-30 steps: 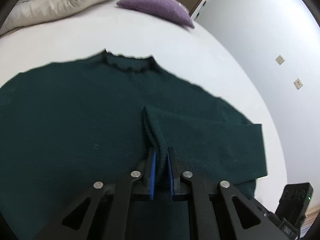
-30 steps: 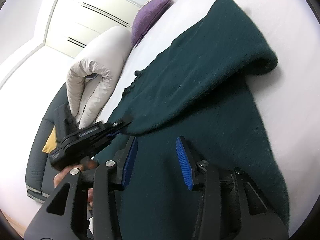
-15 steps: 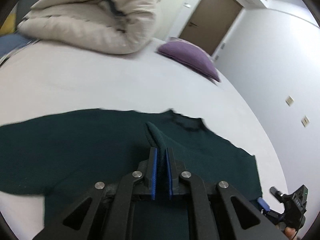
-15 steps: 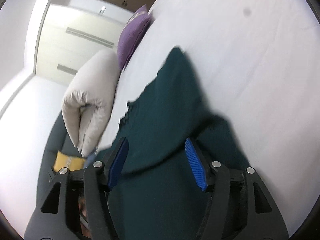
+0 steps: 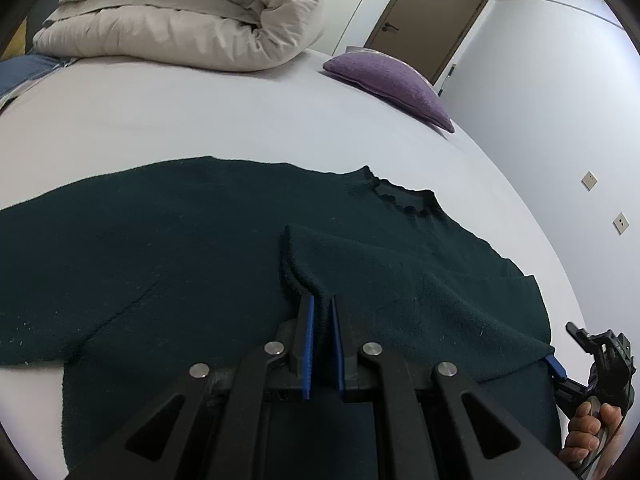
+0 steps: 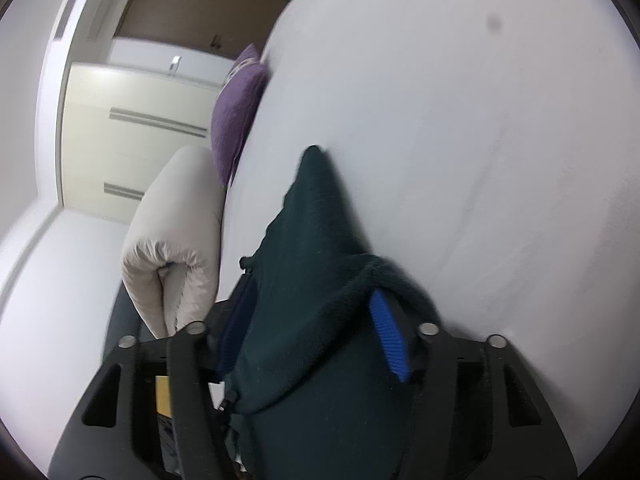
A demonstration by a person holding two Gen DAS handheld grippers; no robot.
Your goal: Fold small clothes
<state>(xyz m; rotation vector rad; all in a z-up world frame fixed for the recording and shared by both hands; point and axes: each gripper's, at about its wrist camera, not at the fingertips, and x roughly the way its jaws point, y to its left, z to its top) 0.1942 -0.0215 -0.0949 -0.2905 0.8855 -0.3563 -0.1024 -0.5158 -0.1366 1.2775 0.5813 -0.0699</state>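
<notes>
Sweater (image 5: 200,248) dragged sideways, fold pinched in left tongs (image 5: 321,312), right tongs (image 6: 316,320) closing around its bunched edge

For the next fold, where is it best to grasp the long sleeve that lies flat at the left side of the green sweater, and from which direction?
Probably at the cuff end of the sleeve, coming from the outer left over the bare bed sheet. It lies flat and stretched out, so the free end lifts easily and carries across the sweater body.

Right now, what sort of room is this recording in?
Most likely a bedroom: a white bed carries a rolled duvet and a purple pillow, with a dark green sweater spread on it.
</notes>
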